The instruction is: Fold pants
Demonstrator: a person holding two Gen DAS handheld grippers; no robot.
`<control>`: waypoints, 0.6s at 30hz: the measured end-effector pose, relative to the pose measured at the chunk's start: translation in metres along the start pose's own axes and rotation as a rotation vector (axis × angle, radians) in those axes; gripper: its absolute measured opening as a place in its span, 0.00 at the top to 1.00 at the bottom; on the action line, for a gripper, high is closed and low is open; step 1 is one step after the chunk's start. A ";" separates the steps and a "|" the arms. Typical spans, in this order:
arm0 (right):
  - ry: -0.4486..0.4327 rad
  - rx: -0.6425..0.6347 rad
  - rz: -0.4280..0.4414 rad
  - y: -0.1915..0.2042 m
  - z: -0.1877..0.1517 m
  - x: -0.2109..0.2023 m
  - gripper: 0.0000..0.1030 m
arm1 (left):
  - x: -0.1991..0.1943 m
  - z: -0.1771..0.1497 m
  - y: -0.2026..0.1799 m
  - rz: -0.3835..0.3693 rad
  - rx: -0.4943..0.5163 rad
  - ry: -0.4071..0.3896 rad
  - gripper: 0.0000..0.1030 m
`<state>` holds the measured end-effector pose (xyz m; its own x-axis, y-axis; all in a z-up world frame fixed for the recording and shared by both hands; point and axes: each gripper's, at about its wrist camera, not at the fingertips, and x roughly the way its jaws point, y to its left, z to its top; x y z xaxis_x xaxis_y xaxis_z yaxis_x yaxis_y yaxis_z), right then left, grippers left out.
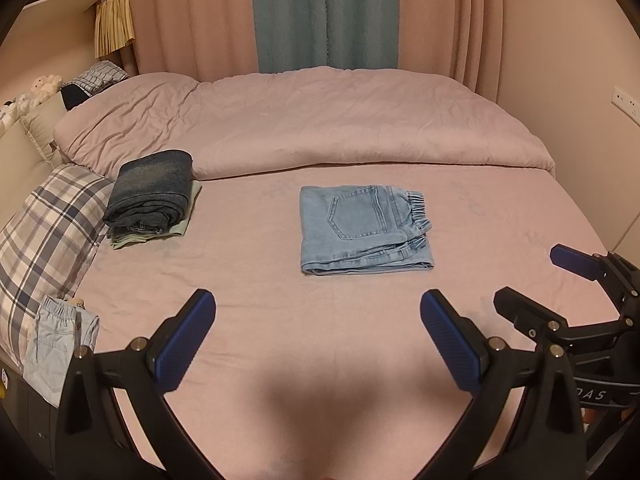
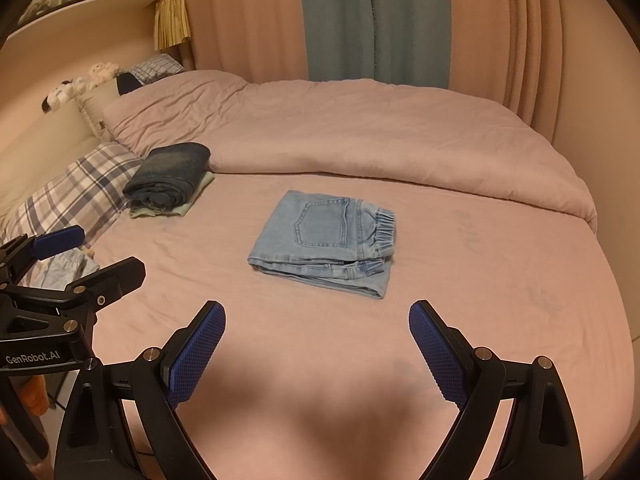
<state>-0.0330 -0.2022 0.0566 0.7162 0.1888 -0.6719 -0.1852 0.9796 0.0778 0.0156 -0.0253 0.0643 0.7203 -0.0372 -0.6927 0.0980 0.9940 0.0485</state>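
Both grippers, left gripper [image 1: 318, 336] and right gripper [image 2: 317, 346], hover with jaws spread wide and empty above the pink sheet [image 1: 256, 280], apparently because the light-blue pants [image 1: 366, 230] already lie folded at twelve o'clock, well apart.

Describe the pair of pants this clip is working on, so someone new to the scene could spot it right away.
Start at the pink bed and look to the middle of its bare sheet. There lie the light blue jeans, folded into a flat square with a back pocket facing up and an elastic waistband at the right edge. Unlike the dark jeans stacked by the plaid pillow, they are pale and lie alone.
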 end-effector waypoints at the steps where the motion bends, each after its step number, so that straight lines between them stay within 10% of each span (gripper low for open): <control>1: 0.001 -0.001 0.000 0.000 0.000 0.000 0.10 | 0.000 0.000 0.000 0.000 0.000 0.000 0.01; 18: -0.005 -0.002 -0.005 -0.005 0.001 0.000 0.10 | 0.001 0.002 0.002 -0.007 0.003 0.002 0.01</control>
<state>-0.0315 -0.2074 0.0568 0.7205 0.1843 -0.6685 -0.1828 0.9804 0.0733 0.0176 -0.0237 0.0656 0.7179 -0.0439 -0.6948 0.1050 0.9934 0.0456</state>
